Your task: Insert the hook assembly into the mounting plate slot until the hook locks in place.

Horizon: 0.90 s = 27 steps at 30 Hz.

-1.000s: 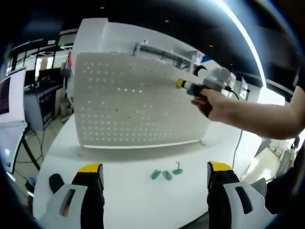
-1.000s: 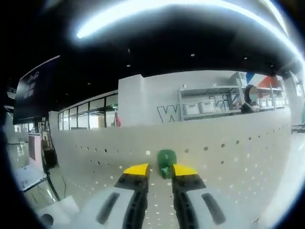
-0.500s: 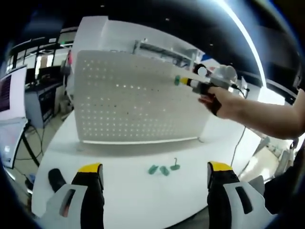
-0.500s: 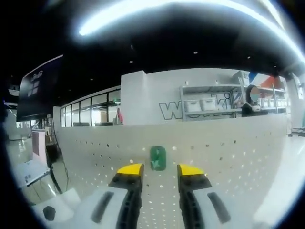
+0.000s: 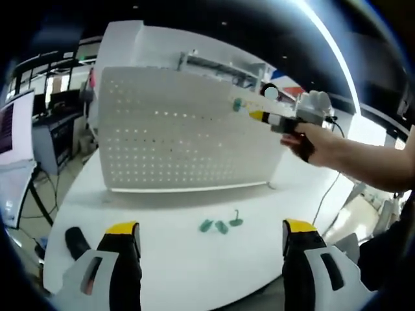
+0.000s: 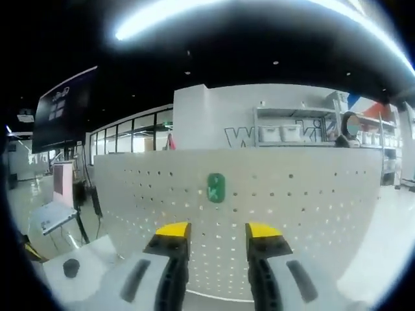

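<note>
Your right gripper (image 6: 217,230) hangs in front of the white perforated mounting plate (image 6: 311,220), its two yellow-tipped jaws spread apart with nothing between them. The green hook assembly (image 6: 216,187) sits on the plate's face near the top edge, just beyond the jaw tips and apart from them; whether it has locked into its slot cannot be told.

In the left gripper view, you see the same plate (image 5: 162,139) standing upright on the white surface (image 5: 175,249), with the green hook (image 5: 238,104) high on its right side. Your right gripper (image 5: 259,116) points at it from the right, its yellow tip just beside the hook, held by your hand (image 5: 318,139).

Your left gripper (image 5: 211,230) stays low at the near edge of the surface, jaws wide apart and holding nothing. Between those jaws and the plate lie three small green hook pieces (image 5: 220,224) on the surface, close together. A small black object (image 5: 76,241) rests on the surface at the near left.
</note>
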Each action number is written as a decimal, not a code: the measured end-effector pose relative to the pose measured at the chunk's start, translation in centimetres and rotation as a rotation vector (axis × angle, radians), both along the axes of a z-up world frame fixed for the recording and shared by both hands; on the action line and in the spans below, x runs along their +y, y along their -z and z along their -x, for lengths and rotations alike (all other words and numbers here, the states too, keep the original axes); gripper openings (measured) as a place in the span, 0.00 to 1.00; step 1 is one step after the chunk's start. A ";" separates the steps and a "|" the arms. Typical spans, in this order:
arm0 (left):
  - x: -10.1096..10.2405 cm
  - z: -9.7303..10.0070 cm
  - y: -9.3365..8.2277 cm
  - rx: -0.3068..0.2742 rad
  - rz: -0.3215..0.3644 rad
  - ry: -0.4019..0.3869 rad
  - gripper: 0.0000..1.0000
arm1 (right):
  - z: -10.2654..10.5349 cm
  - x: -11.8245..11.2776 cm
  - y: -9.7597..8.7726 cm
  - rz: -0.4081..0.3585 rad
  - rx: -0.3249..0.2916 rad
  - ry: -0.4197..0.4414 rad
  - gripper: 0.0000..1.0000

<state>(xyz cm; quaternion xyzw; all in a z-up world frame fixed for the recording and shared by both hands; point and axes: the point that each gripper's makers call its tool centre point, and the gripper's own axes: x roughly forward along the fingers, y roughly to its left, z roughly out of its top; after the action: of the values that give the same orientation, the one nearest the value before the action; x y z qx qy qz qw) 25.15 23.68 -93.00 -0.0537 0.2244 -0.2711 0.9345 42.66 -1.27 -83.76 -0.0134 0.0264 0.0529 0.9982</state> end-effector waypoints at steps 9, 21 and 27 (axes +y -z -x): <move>0.2 0.6 0.1 0.002 -0.012 0.000 0.92 | 2.9 -0.5 1.6 -0.003 0.029 -0.024 0.32; -0.1 1.3 0.5 0.016 -0.020 0.003 0.92 | 6.3 -0.8 5.1 0.008 0.109 -0.065 0.33; 0.1 1.4 0.6 0.027 -0.018 -0.006 0.92 | 9.0 -0.9 6.9 0.007 0.151 -0.099 0.35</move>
<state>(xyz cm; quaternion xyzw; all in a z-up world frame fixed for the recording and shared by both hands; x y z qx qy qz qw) 23.72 23.83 -93.63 -0.0493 0.2391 -0.2656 0.9327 33.66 -2.17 -90.70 -0.0141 0.1010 0.1028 0.9895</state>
